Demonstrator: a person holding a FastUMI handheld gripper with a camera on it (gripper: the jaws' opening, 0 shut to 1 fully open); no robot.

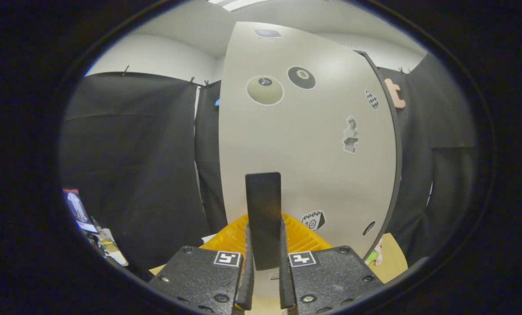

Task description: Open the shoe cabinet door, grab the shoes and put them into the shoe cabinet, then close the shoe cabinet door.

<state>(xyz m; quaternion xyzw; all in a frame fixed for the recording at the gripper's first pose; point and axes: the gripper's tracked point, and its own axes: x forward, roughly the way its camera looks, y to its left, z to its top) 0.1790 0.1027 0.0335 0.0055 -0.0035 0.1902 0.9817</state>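
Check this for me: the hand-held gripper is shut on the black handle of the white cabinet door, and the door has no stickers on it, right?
Not quite. The hand-held gripper is indeed shut on the black handle of the white cabinet door, but the door does carry stickers, among them an eight-ball sticker. The gripper view shows it.

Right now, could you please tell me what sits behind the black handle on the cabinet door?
Behind the black handle, gripped by the hand-held gripper, is the white cabinet door and an orange ribbed thing. The door hides the cabinet's inside.
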